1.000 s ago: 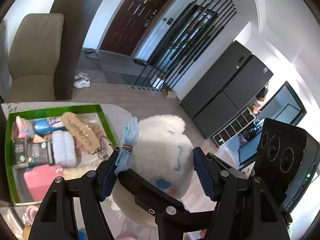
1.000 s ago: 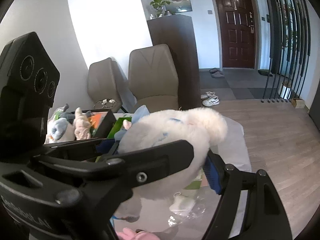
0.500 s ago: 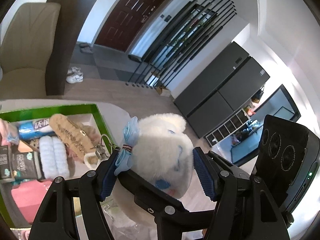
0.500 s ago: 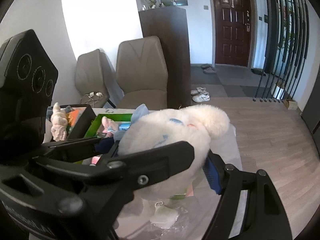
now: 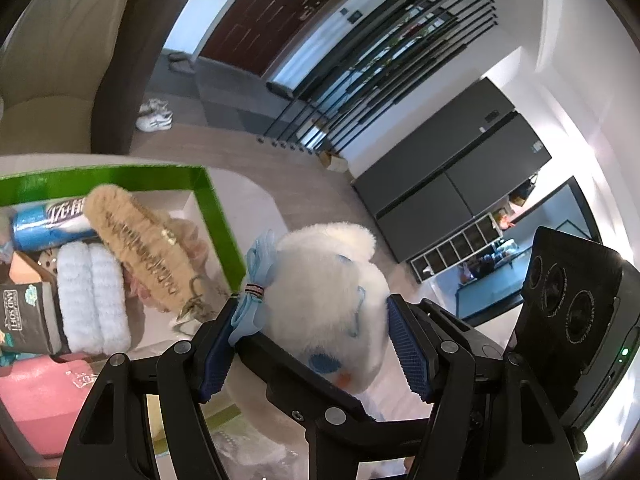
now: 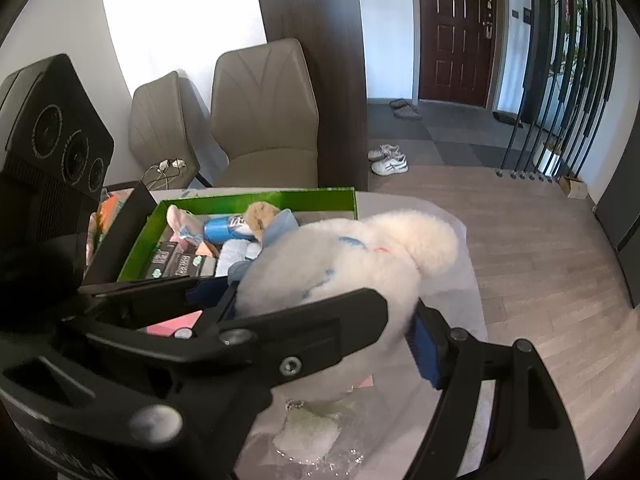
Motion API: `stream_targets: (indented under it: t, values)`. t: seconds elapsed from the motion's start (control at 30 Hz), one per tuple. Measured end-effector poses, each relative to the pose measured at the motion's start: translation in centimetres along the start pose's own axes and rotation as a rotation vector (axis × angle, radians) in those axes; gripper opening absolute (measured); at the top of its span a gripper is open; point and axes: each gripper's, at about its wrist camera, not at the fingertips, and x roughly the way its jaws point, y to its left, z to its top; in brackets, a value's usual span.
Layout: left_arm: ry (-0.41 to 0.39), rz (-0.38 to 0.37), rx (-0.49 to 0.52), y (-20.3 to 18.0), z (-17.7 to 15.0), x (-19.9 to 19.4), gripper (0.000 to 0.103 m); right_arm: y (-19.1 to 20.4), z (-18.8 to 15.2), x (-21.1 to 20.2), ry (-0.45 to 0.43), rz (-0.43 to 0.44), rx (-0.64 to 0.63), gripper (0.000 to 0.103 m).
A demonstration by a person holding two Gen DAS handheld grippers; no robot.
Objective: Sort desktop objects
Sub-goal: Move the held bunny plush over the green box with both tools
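The fluffy white plush toy [image 5: 332, 292] has been carried nearer the green-walled cardboard box [image 5: 216, 216], clamped between both the left gripper [image 5: 312, 344] and right gripper [image 6: 320, 320].

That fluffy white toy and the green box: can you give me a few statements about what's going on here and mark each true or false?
1. Both grippers hold the white plush toy at once. True: the left gripper and the right gripper each press on its sides.
2. The toy lies inside the green box. False: it is held outside the box, beside its wall.
3. The green box is empty. False: it holds a blue packet, a tan fuzzy toy and other things.
4. A light blue bow sits on the white toy. True.
5. The dark door stands wide open. False: it is shut.
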Motion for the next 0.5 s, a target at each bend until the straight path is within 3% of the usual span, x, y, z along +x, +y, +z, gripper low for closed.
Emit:
stream_targets:
  t: [0.5]
  values:
    - [0.034, 0.031, -0.040, 2.3, -0.4, -0.3, 0.070, 1.0, -0.2, 2.2, 0.045, 0.024, 0.034, 0.074]
